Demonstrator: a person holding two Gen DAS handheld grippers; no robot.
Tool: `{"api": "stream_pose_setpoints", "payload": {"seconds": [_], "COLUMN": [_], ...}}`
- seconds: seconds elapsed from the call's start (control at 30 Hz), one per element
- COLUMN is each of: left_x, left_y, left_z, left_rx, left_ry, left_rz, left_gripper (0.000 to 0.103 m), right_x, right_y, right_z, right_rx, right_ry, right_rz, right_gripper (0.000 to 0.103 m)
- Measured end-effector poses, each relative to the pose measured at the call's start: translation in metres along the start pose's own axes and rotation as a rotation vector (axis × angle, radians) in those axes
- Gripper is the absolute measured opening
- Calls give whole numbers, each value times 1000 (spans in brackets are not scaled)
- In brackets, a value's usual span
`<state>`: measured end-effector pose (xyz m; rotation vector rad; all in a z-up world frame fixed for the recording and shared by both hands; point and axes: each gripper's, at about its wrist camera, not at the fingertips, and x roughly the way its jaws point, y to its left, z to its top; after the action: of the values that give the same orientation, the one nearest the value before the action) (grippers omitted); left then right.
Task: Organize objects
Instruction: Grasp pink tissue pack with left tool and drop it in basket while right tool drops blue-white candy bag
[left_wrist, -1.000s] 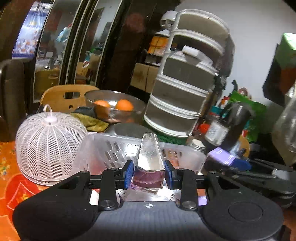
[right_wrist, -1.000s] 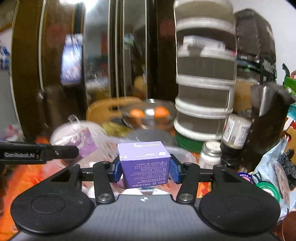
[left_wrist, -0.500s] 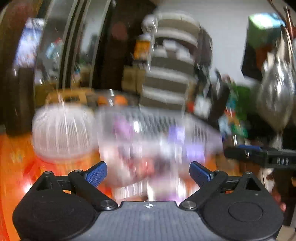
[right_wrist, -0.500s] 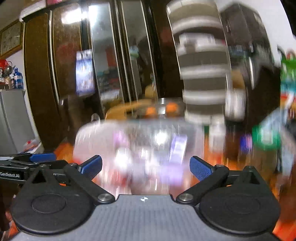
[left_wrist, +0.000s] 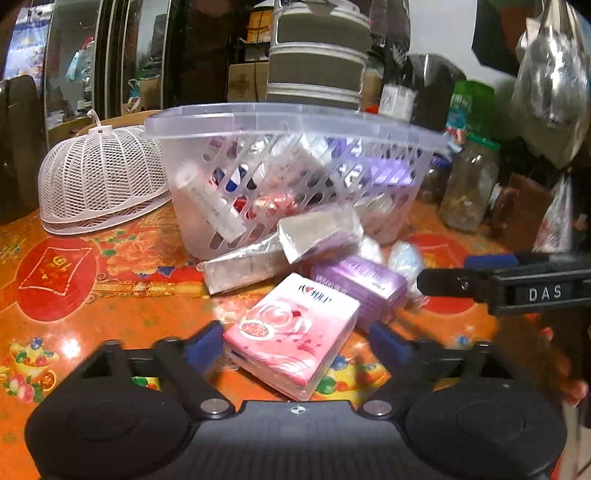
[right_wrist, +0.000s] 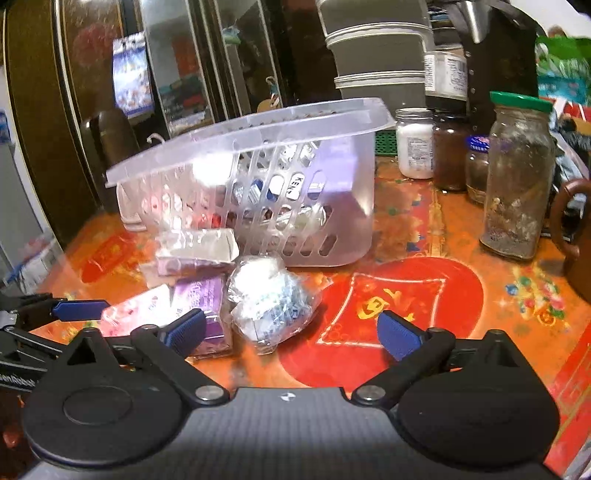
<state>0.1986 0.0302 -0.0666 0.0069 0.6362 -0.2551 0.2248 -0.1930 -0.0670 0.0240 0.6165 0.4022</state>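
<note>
The left gripper (left_wrist: 295, 343) is spread wide around the pink pack (left_wrist: 291, 334), low in the frame, slanting up right. The right gripper (right_wrist: 290, 330) is spread, holding nothing.

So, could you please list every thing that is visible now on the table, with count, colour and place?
Basket: 1, clear plastic, table centre, holding small packs.
Pink pack: 1, between the left gripper's open fingers, on the table.
Purple pack: 1, behind the pink pack.
Clear-wrapped boxes: 2, silvery, before the basket.
Clear bag: 1, white-blue contents, ahead of the right gripper.
Mesh food cover: 1, white, left of the basket.
Green-lidded jar: 1, glass, right of the basket.
White jar: 1, beside the dark jars.
Tablecloth: 1, orange-red.
Left gripper: open.
Right gripper: open.
</note>
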Motion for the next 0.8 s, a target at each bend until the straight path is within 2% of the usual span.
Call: {"api": "stream_pose_setpoints", "payload": {"seconds": [0.03,0.2,0.43,0.47,0.5,0.53,0.7,0.8], "left_x": [1,-4,-7,-7,-6,-6,-9,-16], "left_y": [-2,4,10,11,11,12,13,13], "left_z": [-1,-5,-6,-6,-6,-6,-7,-8], "left_rx": [15,-17,-45,-48,-50,-53,-49,-37], "left_ry": [-3,-13,-18,-19,-20,-21,-33,-64], "left_rz": [24,25,14,11,10,8,8,33], "left_gripper": [73,72,72,72,72,72,69,68], "right_x": [1,13,25,26,27,28,25,18], "right_y": [3,6,5,4,4,2,5,6], "right_z": [-1,0,7,7,7,7,5,4], "right_rx": [-23,-74,-86,-86,-83,-76,-83,-77], "right_ry": [-3,18,23,28,36,45,34,-2], "right_rz": [-11,-48,-30,-26,-20,-12,-5,-20], "right_gripper": [92,84,84,81,71,68,66,65]}}
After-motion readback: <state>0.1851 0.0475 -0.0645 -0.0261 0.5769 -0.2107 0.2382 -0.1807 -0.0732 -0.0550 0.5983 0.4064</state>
